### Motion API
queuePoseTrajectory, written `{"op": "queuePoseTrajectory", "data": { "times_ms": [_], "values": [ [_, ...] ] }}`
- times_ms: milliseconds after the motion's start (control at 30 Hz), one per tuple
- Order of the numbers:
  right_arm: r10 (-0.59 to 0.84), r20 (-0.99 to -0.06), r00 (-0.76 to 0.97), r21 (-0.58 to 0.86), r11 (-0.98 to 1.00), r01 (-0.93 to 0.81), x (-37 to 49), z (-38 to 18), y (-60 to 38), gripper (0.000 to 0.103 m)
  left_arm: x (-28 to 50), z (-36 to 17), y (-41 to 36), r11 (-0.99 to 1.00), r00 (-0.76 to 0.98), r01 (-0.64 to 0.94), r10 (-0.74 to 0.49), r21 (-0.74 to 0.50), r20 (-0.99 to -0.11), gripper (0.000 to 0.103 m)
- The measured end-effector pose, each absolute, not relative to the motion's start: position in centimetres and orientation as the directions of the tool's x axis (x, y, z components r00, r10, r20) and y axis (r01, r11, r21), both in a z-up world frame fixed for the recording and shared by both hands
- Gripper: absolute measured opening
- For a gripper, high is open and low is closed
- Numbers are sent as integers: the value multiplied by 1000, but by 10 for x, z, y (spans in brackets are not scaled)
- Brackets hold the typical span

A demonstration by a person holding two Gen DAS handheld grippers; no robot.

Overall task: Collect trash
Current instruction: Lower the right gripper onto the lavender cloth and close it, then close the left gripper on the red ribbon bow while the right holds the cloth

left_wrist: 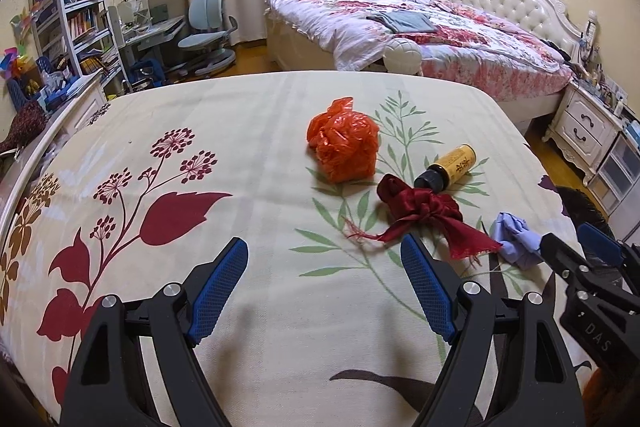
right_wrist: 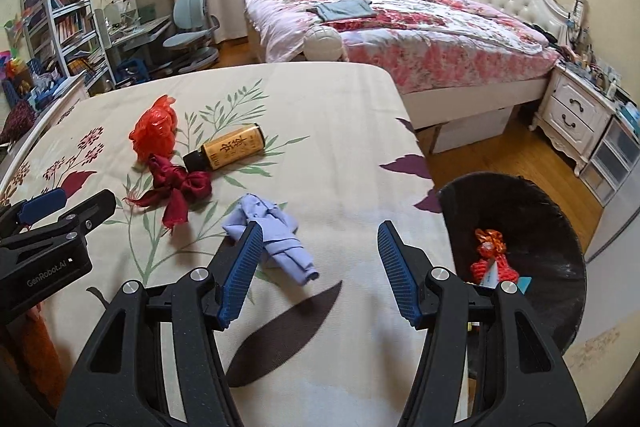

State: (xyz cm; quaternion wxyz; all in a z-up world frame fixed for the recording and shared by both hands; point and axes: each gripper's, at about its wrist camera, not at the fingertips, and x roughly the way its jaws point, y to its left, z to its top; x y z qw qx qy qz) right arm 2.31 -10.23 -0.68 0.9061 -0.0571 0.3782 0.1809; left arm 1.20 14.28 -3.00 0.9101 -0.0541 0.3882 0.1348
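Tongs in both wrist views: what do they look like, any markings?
Left tongs and right tongs match: matte black plastic arms with triangular cutouts, silver round pivot bolts, and blue cross-hatched textured pads. White lettering marks the bodies: "GenRobot.AI" on the left, "DAS" on the right. No cables or sleeves visible.

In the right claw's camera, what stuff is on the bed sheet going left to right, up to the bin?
Orange bag → red ribbon → yellow bottle → blue cloth → black bin.
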Motion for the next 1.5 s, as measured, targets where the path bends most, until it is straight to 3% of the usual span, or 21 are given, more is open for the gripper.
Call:
{"op": "queuePoseTrajectory", "data": {
  "times_ms": [133,233,267,300,767,1233,1500],
  "values": [
    [279,-732,622,11,917,-399,26,-16,-88,58,10,-32,147,956,658,-295,204,1,-725,79],
    [296,-745,597,19,905,-424,28,-21,-82,43,10,-32,148,956,658,-294,202,-1,-725,79],
    [291,-754,589,16,904,-427,28,-22,-81,28,9,-32,148,956,660,-293,200,-4,-724,79],
    [289,-758,585,12,903,-430,28,-23,-81,24,10,-32,148,956,662,-292,198,-6,-723,79],
    [266,-756,598,32,928,-372,47,-26,-103,24,40,-32,120,973,674,-229,147,-15,-724,80],
    [268,-755,598,41,930,-365,54,-26,-109,24,64,-50,112,984,598,-176,93,-17,-796,80],
    [268,-755,598,41,930,-366,54,-27,-108,24,53,-50,110,993,615,-119,67,-8,-786,44]
  ]
}}
